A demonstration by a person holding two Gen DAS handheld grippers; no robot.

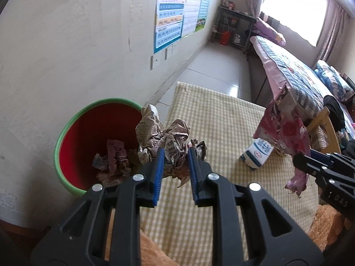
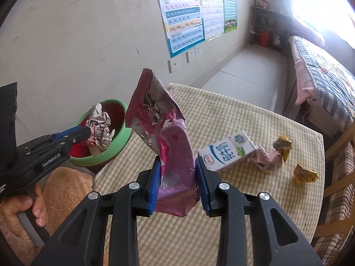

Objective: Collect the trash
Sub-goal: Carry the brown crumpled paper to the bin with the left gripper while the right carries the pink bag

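Table (image 2: 221, 221): checked cloth, fills the lower frame.
Bin (image 1: 66, 137): red inside, green rim, left of frame; crumpled paper already in it.
My right gripper (image 2: 177, 168): fingers clamp a pink snack bag (image 2: 168, 137), centre.
My left gripper (image 1: 175, 153): fingers pinch a crumpled newspaper wad (image 1: 168, 139) at the bin's rim.
Milk carton (image 2: 226, 153): lying right of centre on table.

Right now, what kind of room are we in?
Most likely a bedroom at home: a bed with a patchwork quilt along the window side, learning charts on the wall, and a table with a checked cloth.
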